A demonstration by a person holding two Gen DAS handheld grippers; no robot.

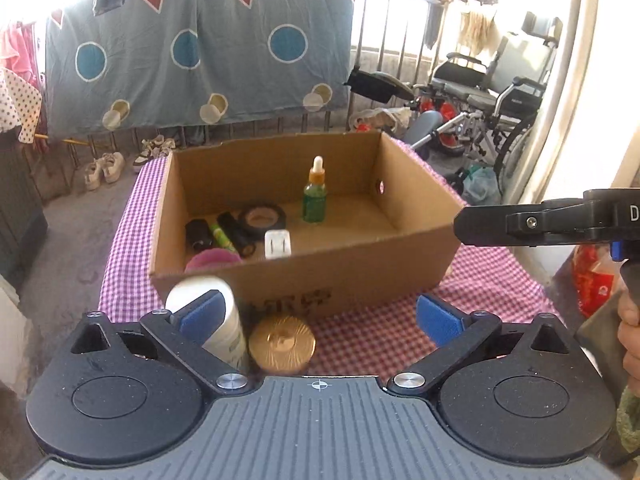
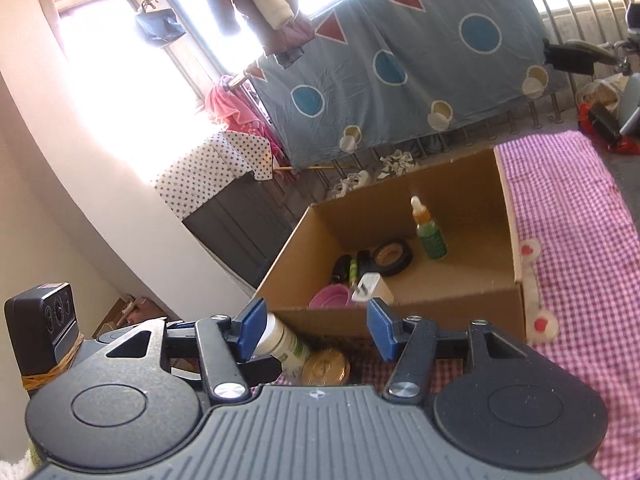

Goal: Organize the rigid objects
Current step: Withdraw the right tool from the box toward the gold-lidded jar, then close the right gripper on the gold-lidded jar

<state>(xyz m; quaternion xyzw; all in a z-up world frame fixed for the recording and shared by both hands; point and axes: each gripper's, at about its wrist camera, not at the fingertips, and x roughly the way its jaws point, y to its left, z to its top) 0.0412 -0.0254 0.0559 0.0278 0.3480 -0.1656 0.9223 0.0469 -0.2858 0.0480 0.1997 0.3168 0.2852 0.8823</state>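
An open cardboard box (image 1: 304,280) (image 2: 440,308) stands on the checked cloth. Inside it are a green dropper bottle (image 1: 315,196) (image 2: 430,236), a black tape roll (image 1: 262,218), a white plug (image 1: 277,244), dark cylinders (image 1: 199,234) and a pink round thing (image 1: 212,260). In front of the box lie a white bottle (image 1: 216,320) (image 2: 286,344) and a gold-lidded jar (image 1: 282,344) (image 2: 324,366). My left gripper (image 1: 320,316) hovers just short of these two, wide open, holding nothing. My right gripper (image 2: 316,332) is open too, pads apart and bare; its side shows beside the box's right corner (image 1: 520,224).
The pink checked cloth (image 2: 568,240) extends right of the box. A patterned blue sheet (image 1: 192,52) hangs on a railing behind. Shoes (image 1: 104,168) lie on the floor at left, a wheelchair (image 1: 492,92) stands at right. A hand (image 1: 630,336) grips the right gripper's handle.
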